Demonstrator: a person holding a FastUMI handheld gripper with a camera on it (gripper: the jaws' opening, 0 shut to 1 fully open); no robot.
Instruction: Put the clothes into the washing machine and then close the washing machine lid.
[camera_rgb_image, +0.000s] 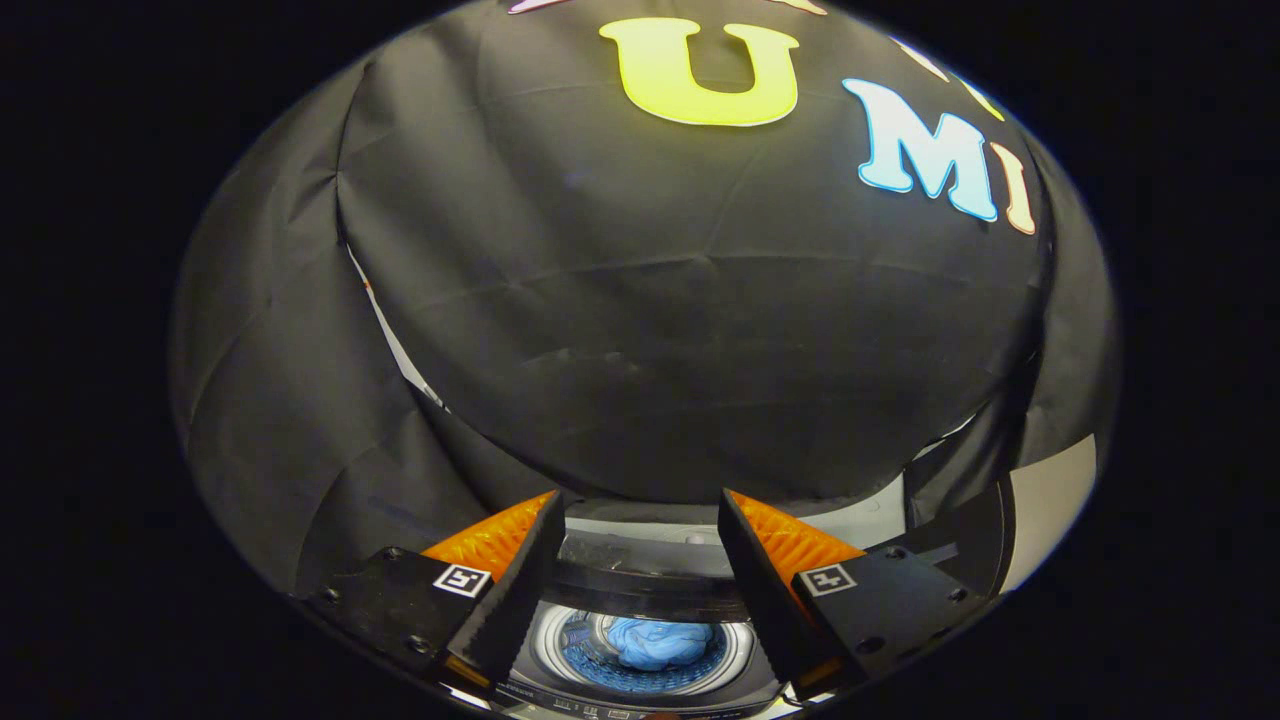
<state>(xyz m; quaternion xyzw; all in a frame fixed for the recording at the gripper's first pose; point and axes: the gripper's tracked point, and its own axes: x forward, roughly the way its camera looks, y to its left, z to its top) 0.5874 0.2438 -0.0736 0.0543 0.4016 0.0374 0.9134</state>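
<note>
Gripper spread wide, holding nothing, hanging above open washing machine.
Blue clothes bunched inside the drum, seen low between the fingers, clear of both. Lid up, ahead of the fingertips. Black booth wall beyond.

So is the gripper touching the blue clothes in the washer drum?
Apart. In the gripper view the open gripper holds nothing; the blue clothes lie down in the drum below.
</note>
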